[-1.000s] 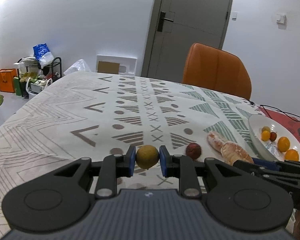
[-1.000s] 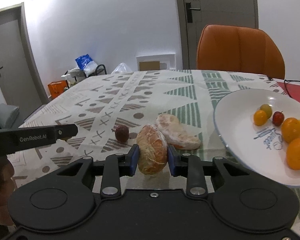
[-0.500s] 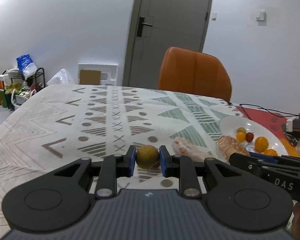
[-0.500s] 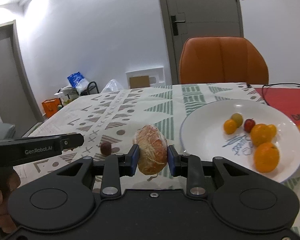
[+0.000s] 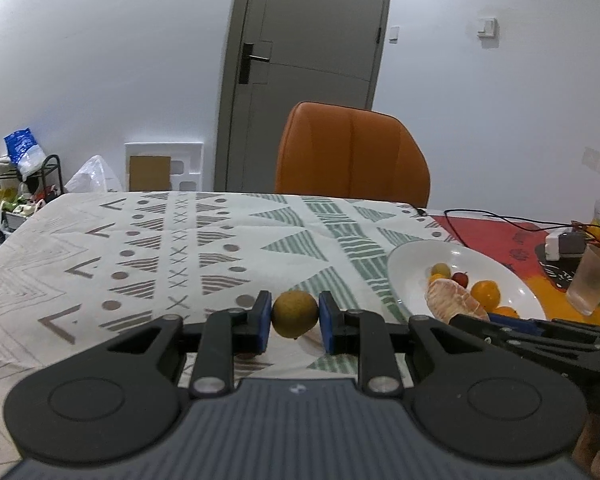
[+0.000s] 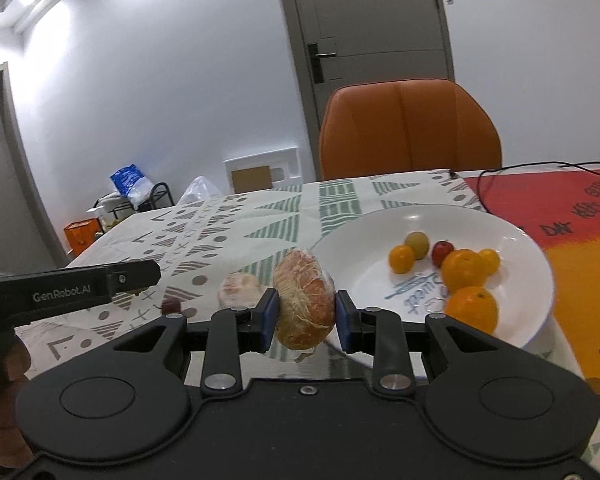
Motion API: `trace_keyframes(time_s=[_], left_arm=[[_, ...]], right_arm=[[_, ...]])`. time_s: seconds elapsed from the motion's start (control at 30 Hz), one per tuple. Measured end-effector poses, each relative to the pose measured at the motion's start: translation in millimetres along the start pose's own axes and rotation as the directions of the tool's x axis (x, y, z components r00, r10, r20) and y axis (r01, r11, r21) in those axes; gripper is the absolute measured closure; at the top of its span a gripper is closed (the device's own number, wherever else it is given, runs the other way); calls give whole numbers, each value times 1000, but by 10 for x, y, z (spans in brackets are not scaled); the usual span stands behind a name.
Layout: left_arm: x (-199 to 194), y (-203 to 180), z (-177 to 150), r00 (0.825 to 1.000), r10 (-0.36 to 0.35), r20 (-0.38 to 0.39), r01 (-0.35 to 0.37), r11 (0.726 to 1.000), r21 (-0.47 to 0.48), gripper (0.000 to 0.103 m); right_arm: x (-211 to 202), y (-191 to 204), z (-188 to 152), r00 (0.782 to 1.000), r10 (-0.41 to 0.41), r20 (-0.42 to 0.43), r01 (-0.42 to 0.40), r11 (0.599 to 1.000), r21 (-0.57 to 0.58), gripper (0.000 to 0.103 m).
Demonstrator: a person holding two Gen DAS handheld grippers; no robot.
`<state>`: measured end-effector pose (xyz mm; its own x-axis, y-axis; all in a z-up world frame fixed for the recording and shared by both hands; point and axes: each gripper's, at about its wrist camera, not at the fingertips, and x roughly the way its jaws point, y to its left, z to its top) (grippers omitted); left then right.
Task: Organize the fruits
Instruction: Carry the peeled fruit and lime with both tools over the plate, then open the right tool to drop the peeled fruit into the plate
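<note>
Carrying fruit toward the white plate (image 6: 536,280), which holds several small fruits: left gripper (image 5: 294,322) fingers clamp a yellow-green fruit (image 5: 294,313), right gripper (image 6: 305,314) fingers clamp a peeled citrus chunk (image 6: 304,298). Another peeled piece (image 6: 238,290) and dark berry (image 6: 171,305) wait on the tabletop (image 5: 100,264).

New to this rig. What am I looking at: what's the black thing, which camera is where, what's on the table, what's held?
There is no robot arm: a person holds a two-finger gripper in each hand, each with a fisheye camera looking along its fingers. The black shape at the bottom of each picture is that gripper's body.

The left wrist view shows the left gripper shut on a small yellow-green fruit. The right wrist view shows the right gripper shut on a peeled citrus piece, near the rim of a white plate holding small fruits. Another peeled piece and a small dark fruit lie on the patterned tablecloth.
</note>
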<state>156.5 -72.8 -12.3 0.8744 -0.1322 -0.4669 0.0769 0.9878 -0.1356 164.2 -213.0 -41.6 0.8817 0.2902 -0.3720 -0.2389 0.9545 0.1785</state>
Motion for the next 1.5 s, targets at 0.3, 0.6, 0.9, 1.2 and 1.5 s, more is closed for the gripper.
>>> trace_keyframes(time_s=[0.3, 0.6, 0.9, 1.2, 1.5], left_arm=[[67, -144, 29, 1000, -29, 0, 29, 999, 24, 79], [166, -249, 39, 999, -44, -11, 45, 998, 39, 79], [238, -388, 51, 998, -67, -20, 68, 996, 56, 79], [312, -621, 49, 993, -113, -34, 116, 989, 87, 79], [385, -887, 82, 988, -152, -41, 156, 980, 121, 79]], right_arm=[[-6, -226, -28, 999, -45, 7, 45, 998, 42, 74], [41, -417, -34, 997, -82, 11, 81, 994, 72, 74], [-55, -506, -36, 990, -133, 50, 129, 989, 76, 51], [-190, -612, -81, 989, -145, 42, 141, 986, 90, 51], [-332, -737, -79, 987, -151, 55, 144, 983, 113, 51]])
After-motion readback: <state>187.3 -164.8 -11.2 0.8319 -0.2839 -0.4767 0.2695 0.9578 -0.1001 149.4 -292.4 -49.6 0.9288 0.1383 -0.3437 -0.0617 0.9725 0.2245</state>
